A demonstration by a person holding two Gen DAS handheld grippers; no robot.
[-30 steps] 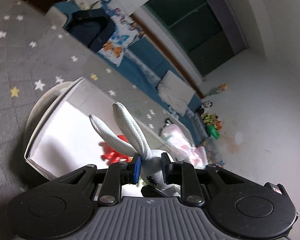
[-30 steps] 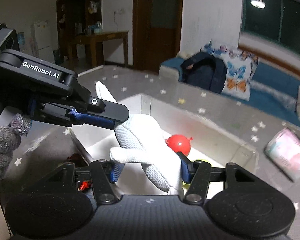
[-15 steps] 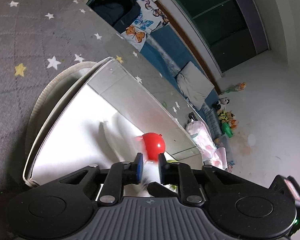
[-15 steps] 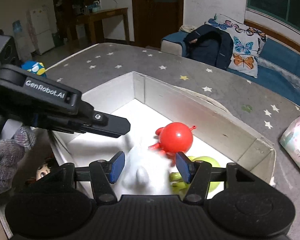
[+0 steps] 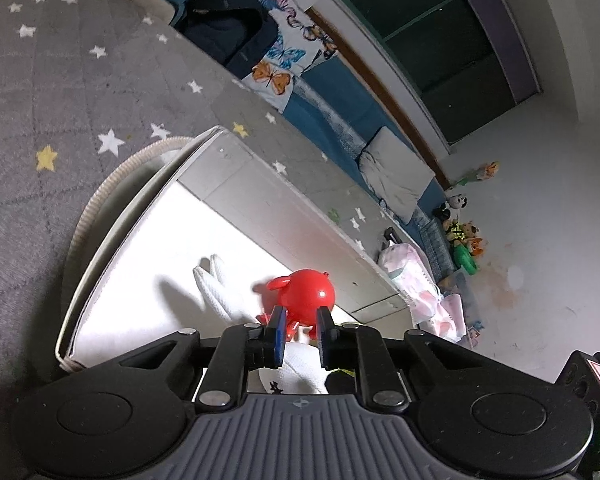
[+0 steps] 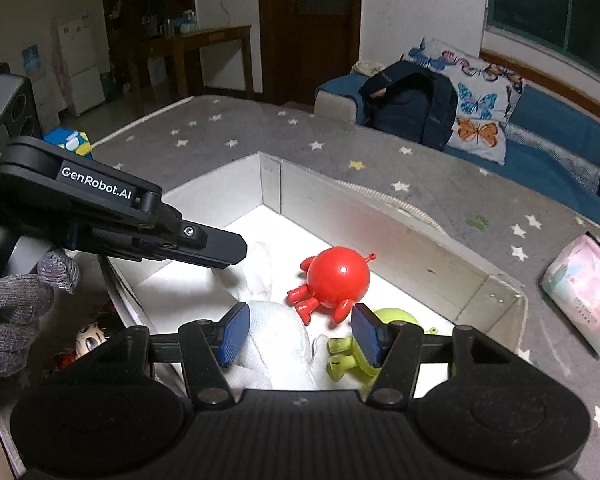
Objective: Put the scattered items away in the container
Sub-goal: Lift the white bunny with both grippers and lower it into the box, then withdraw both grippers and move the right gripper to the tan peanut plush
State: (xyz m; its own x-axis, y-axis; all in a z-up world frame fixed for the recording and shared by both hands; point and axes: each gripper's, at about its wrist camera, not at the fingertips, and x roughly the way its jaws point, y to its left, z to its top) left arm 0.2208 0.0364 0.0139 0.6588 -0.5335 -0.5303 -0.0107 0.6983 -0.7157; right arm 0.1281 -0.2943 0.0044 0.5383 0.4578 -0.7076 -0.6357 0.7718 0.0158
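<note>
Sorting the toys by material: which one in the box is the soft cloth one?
The white rabbit, lying in the box beside the glossy red toy and green toy; it alone is fabric.

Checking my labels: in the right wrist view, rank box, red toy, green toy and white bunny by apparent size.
1. box
2. white bunny, nearest the camera, so possibly inflated
3. red toy
4. green toy, partly hidden, so unsure

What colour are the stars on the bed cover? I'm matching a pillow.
Mostly white stars, a few yellow, on the grey bed cover; clearest in the left wrist view.
</note>
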